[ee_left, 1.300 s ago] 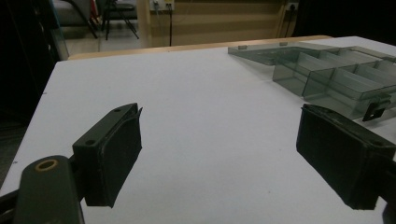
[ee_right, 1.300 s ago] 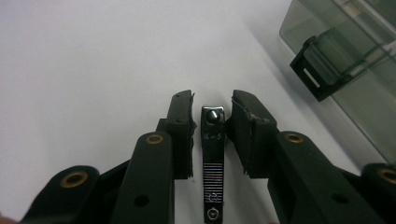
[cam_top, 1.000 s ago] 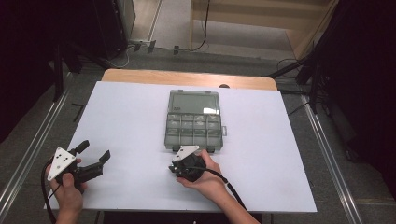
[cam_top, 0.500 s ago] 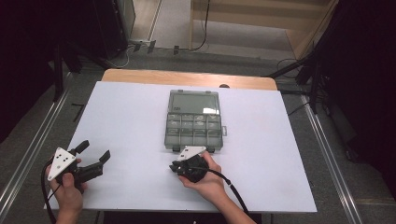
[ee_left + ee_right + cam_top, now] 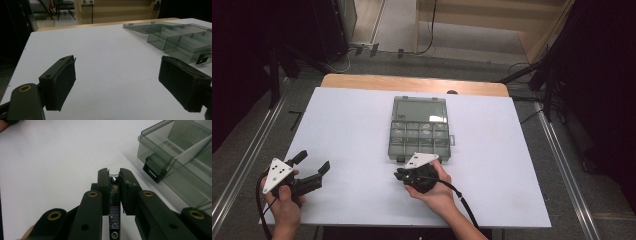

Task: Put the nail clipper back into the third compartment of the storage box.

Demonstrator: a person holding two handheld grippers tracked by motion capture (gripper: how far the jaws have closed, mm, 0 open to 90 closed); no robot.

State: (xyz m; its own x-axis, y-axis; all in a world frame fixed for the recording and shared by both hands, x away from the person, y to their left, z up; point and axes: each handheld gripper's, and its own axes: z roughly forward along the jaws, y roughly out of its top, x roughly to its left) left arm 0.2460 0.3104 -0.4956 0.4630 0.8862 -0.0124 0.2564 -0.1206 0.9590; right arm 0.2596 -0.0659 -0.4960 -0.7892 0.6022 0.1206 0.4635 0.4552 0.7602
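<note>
- Right gripper (image 5: 114, 178) clamps a shiny metal nail clipper (image 5: 114, 202), unmoved since earlier, near the clear grey plastic compartment box (image 5: 419, 127).
- Left gripper (image 5: 117, 82) gapes empty, unchanged, at the white table's (image 5: 347, 125) near-left corner; placement pending.

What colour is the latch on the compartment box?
Black, against the see-through grey-green box; the latch shows best in the right gripper view.

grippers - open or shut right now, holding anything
left gripper: open, jaws wide apart, nothing between them.
right gripper: shut on a metal nail clipper, beside the clear compartment box.
</note>
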